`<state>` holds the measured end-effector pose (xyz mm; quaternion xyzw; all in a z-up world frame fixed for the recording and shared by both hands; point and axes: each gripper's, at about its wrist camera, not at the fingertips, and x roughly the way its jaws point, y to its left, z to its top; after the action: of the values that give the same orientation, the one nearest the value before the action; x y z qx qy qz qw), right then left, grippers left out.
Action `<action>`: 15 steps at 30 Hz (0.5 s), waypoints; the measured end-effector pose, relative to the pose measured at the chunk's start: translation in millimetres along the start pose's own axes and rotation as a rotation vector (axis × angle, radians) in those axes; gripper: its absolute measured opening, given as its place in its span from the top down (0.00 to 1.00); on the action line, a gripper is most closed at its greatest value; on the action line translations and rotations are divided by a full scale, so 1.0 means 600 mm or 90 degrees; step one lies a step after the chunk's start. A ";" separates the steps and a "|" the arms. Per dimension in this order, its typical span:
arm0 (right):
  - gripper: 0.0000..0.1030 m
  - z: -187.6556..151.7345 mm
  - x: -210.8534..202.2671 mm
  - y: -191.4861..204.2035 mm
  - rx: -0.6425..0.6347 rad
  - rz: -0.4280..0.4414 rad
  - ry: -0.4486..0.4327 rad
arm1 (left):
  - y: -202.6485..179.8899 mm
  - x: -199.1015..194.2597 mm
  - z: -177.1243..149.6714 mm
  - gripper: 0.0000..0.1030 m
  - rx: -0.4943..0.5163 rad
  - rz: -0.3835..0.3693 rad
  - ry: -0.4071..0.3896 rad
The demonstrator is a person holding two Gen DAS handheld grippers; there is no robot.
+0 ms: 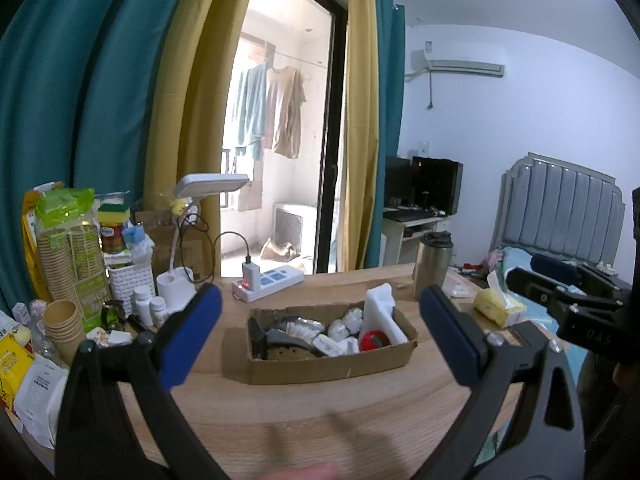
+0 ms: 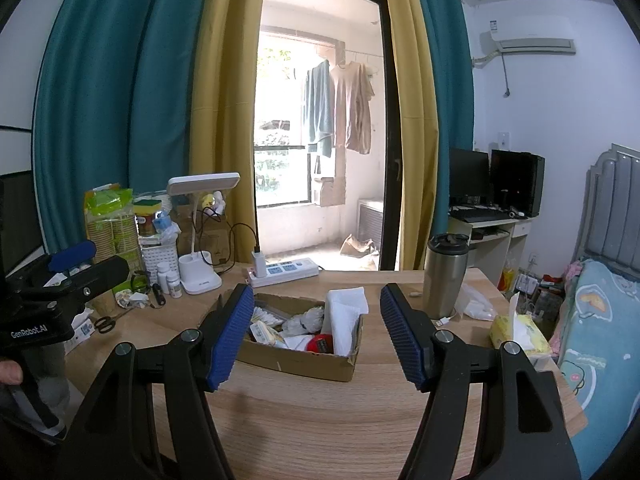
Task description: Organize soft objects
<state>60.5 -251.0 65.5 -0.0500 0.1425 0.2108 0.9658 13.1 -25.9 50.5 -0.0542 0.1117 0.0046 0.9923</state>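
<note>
Hovering apart and empty, the left gripper [image 1: 320, 320] and right gripper [image 2: 316, 328] are facing the cardboard box [image 1: 332, 364] at twelve o'clock; its crumpled white wads [image 1: 346, 322] are looking light and squashy, best pinched mid-bulge.

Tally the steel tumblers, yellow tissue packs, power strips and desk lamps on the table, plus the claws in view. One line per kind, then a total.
Steel tumbler: 1
Yellow tissue pack: 1
Power strip: 1
Desk lamp: 1
Claws: 2, the left claw and the right claw, both open
Total: 6
</note>
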 end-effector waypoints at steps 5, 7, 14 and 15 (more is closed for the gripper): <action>0.33 0.000 0.000 0.001 0.000 0.000 0.001 | 0.000 0.000 0.000 0.03 -0.002 -0.001 0.001; 0.33 0.000 0.000 0.002 0.000 -0.001 0.002 | 0.001 0.000 0.000 0.03 -0.001 -0.002 0.002; 0.33 0.000 0.000 0.002 0.001 0.000 0.002 | 0.001 0.005 -0.006 0.03 -0.005 -0.009 0.009; 0.33 -0.001 0.001 0.003 0.000 0.001 0.002 | 0.001 0.006 -0.007 0.03 -0.005 -0.013 0.012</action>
<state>60.1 -249.1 64.7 -0.0500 0.1445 0.2113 0.9654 15.6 -25.8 45.5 -0.0596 0.1203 -0.0055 0.9909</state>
